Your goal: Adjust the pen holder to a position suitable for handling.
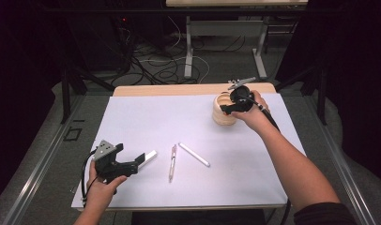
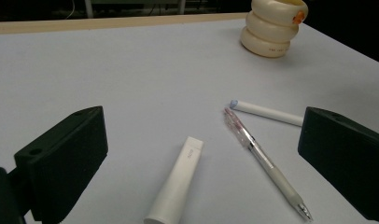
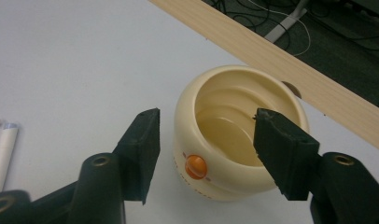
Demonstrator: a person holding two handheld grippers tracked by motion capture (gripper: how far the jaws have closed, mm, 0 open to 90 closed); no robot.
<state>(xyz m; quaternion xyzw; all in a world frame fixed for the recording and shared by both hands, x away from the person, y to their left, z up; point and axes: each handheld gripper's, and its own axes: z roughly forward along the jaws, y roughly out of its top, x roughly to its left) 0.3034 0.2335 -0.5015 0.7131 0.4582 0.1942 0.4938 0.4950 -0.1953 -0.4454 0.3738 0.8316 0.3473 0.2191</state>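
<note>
Right gripper [image 3: 204,144] at the far right of the counter [image 1: 146,117], fingers [image 3: 141,149] spread wide, one outside the cream ribbed pot [image 3: 234,130] and one over its open mouth, nothing clamped. Left gripper [image 2: 201,168] at the near left, fingers [image 2: 61,163] wide apart and holding nothing, pointed at a white tube [image 2: 176,186] lying just ahead. Further right, a clear pen [image 2: 264,163] and a white marker [image 2: 267,113], all flat on the counter, well apart from the pot.

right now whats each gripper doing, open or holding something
left gripper: open, holding nothing, above the white tube.
right gripper: open, jaws straddling the cream holder, holding nothing.
</note>
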